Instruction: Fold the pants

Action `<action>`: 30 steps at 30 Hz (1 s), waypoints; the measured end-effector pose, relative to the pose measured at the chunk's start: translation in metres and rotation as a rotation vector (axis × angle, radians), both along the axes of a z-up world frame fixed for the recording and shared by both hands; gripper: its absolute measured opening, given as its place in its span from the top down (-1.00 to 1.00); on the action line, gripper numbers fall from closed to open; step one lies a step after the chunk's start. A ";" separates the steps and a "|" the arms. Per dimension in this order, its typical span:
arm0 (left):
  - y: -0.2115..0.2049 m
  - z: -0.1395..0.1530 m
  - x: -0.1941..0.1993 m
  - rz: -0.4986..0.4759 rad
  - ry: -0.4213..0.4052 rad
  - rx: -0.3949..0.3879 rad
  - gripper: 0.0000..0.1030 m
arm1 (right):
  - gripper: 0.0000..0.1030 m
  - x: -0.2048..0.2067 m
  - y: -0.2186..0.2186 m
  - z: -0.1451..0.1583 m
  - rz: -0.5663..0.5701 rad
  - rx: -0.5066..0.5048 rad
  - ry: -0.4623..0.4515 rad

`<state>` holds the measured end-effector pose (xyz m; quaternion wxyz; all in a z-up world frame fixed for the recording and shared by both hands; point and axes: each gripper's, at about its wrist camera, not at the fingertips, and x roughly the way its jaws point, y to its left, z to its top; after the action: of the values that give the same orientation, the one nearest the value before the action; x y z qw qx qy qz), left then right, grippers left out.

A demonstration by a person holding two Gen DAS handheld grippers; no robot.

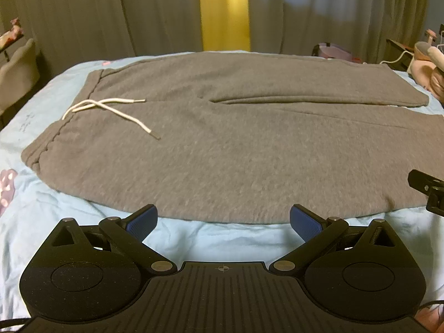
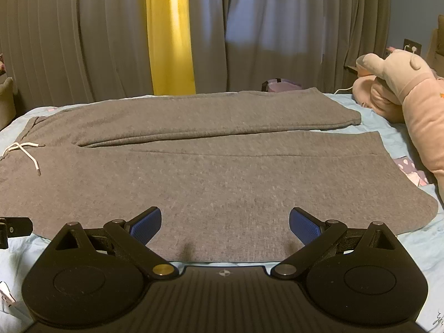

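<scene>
Grey sweatpants (image 1: 222, 144) lie flat on a light blue bedsheet (image 1: 208, 238), waistband at the left with a white drawstring (image 1: 111, 108), two legs running to the right. My left gripper (image 1: 223, 222) is open and empty, at the near edge of the pants by the waist half. My right gripper (image 2: 224, 226) is open and empty, its blue pads (image 2: 304, 226) hovering over the near edge of the near leg (image 2: 222, 188). The right gripper's tip shows at the right edge of the left wrist view (image 1: 427, 188); the left gripper's tip shows in the right wrist view (image 2: 14, 229).
A pink plush toy (image 2: 402, 94) lies on the bed to the right of the leg ends. Grey curtains (image 2: 83, 41) with a yellow strip (image 2: 169, 33) hang behind the bed. A chair (image 1: 16, 66) stands at the far left.
</scene>
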<state>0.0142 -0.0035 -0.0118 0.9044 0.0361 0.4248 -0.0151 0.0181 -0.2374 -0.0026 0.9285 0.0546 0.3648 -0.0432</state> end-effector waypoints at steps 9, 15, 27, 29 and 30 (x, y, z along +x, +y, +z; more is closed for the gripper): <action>-0.007 0.002 0.001 -0.021 -0.014 0.004 -1.00 | -0.92 0.001 -0.004 -0.005 0.004 -0.034 -0.005; -0.009 0.002 0.004 -0.027 -0.021 0.004 -1.00 | -0.92 0.003 -0.006 -0.007 0.003 -0.034 0.003; -0.008 -0.001 0.007 -0.018 -0.018 -0.006 -1.00 | -0.92 0.005 -0.007 -0.011 0.000 -0.026 -0.004; -0.007 -0.002 0.008 -0.018 -0.016 -0.008 -1.00 | -0.92 0.006 -0.008 -0.011 -0.003 -0.026 0.000; -0.007 -0.003 0.009 -0.018 -0.016 -0.008 -1.00 | -0.92 0.006 -0.008 -0.011 -0.005 -0.024 0.001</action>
<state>0.0227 -0.0107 -0.0145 0.9077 0.0364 0.4173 -0.0248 0.0238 -0.2453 -0.0138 0.9289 0.0444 0.3644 -0.0498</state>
